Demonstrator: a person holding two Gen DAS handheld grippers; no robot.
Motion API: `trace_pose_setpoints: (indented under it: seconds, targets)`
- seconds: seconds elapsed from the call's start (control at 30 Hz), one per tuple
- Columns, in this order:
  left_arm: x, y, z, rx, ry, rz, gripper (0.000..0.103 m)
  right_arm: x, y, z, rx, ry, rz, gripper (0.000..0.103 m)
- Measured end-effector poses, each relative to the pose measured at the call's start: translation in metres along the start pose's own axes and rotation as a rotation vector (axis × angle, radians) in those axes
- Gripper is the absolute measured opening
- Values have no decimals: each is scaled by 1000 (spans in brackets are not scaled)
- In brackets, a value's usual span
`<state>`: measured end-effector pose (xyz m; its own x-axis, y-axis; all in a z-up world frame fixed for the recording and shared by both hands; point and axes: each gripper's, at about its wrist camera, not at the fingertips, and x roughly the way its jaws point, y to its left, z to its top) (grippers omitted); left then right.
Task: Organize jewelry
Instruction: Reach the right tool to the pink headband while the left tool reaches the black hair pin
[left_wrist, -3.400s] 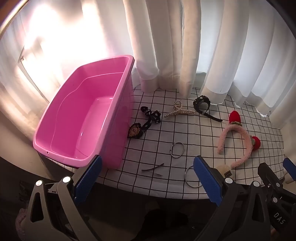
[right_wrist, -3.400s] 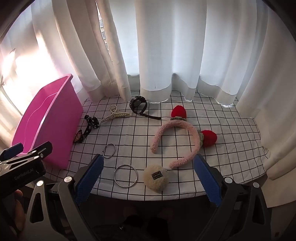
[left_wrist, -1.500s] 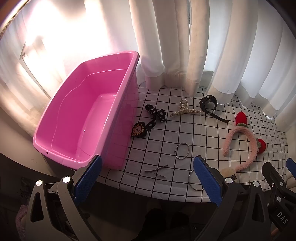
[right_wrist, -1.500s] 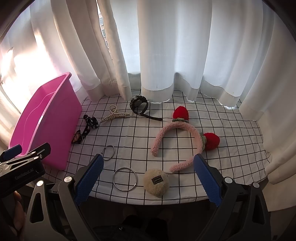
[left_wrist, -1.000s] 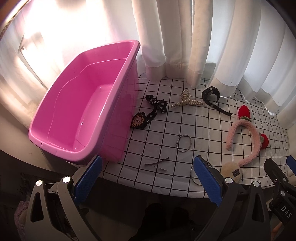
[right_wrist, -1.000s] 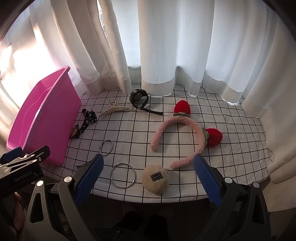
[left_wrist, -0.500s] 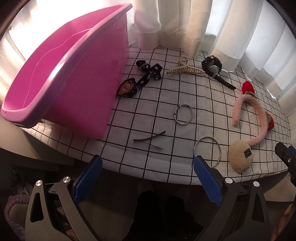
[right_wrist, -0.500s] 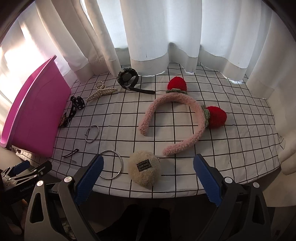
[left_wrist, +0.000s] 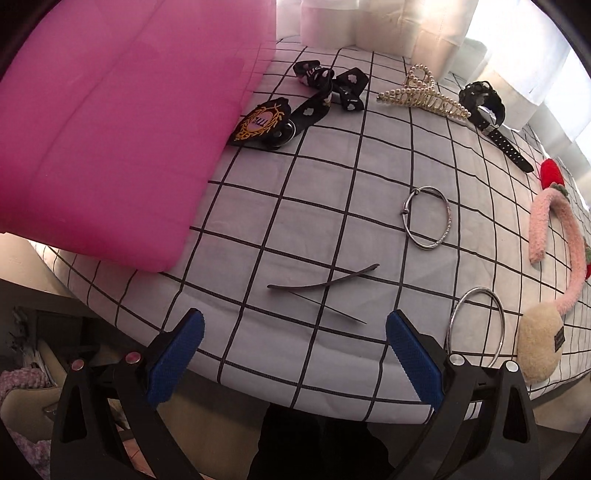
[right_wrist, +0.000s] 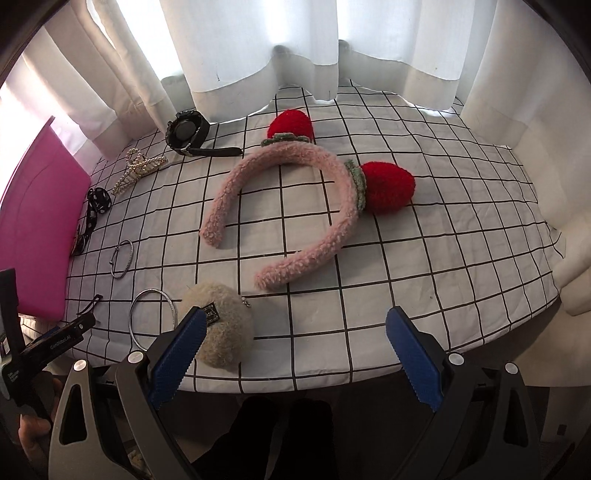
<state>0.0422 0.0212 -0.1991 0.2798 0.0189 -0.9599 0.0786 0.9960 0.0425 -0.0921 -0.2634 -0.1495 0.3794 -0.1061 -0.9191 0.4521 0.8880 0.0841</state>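
My left gripper (left_wrist: 293, 334) is open, low over the table's front edge, just short of a thin dark hair pin (left_wrist: 325, 282). Beyond it lie a small silver bangle (left_wrist: 426, 216), a larger bangle (left_wrist: 476, 321), a black bow with a gold badge (left_wrist: 299, 107), a pearl claw clip (left_wrist: 424, 92) and a black watch (left_wrist: 487, 110). My right gripper (right_wrist: 293, 334) is open too, its left finger in front of a cream pompom (right_wrist: 221, 328). A pink headband with red strawberries (right_wrist: 295, 206) lies ahead of it. The pink bin (left_wrist: 110, 122) stands at the left.
A black-checked white cloth (right_wrist: 424, 266) covers the table, and white curtains (right_wrist: 258, 48) hang along its back and right sides. The left gripper's body (right_wrist: 44, 343), held by a hand, shows at the lower left of the right wrist view.
Both grippers have dropped and moved forward toward the table. The hair pin now lies close ahead of the left gripper, and the pompom is at the right one's left finger.
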Motion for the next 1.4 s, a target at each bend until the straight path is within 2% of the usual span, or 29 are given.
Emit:
trace_pose_setpoints:
  seconds: [0.4, 0.57, 0.7, 0.9, 1.13, 1.4]
  targets:
    - [22, -1, 5, -21, -11, 16, 97, 30, -25, 27, 76, -8, -46, 93]
    - [24, -1, 4, -29, -25, 11, 98, 58, -37, 47, 127, 18, -95, 93]
    - [25, 0, 4, -42, -28, -7, 98, 78, -44, 56, 161, 50, -103, 93]
    - [24, 7, -2, -39, -31, -24, 98, 88, -39, 62, 145, 40, -109, 93]
    - [29, 7, -5, -51, -39, -20, 98, 108, -41, 59, 134, 98, -142, 93]
    - [28, -1, 17, -77, -26, -10, 98, 112, -37, 66, 102, 79, -140, 94]
